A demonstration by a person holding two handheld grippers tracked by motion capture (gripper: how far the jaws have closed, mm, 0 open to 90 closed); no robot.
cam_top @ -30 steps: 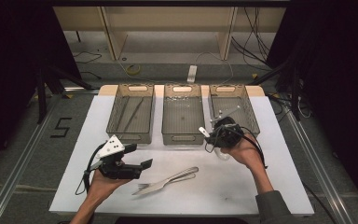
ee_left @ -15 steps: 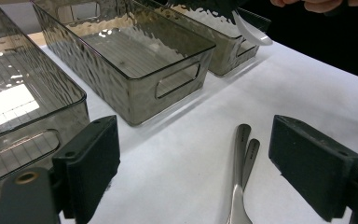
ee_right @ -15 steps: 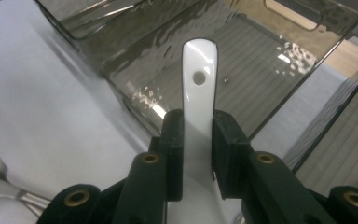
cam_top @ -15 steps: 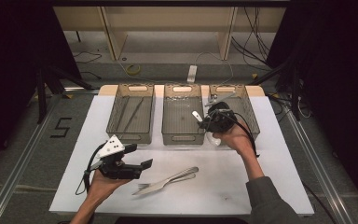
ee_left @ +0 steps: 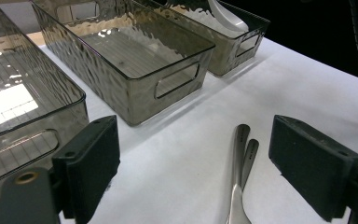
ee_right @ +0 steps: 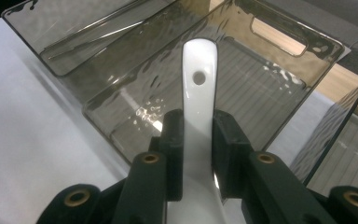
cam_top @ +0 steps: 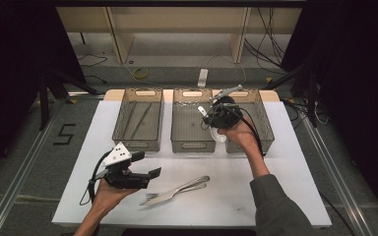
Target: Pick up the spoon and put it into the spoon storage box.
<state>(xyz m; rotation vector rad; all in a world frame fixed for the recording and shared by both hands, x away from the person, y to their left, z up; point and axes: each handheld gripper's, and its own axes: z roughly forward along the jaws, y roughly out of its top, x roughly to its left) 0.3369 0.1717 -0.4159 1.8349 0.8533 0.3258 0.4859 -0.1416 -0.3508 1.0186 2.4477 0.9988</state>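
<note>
I see a white-topped rectangular table (cam_top: 295,167) carrying three smoked clear plastic bins (cam_top: 193,127) in a row along its far side, and two silver metal forks (cam_top: 174,191) lying together near the front edge.

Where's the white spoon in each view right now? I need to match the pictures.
High view: white spoon right of centre, bowl showing below the right gripper, at the near end of the right bin.
Left gripper view: a white curve at the top edge, over the far bin.
Right gripper view: handle centre, clamped between the jaws.
Shared landmark: the middle bin.
</note>
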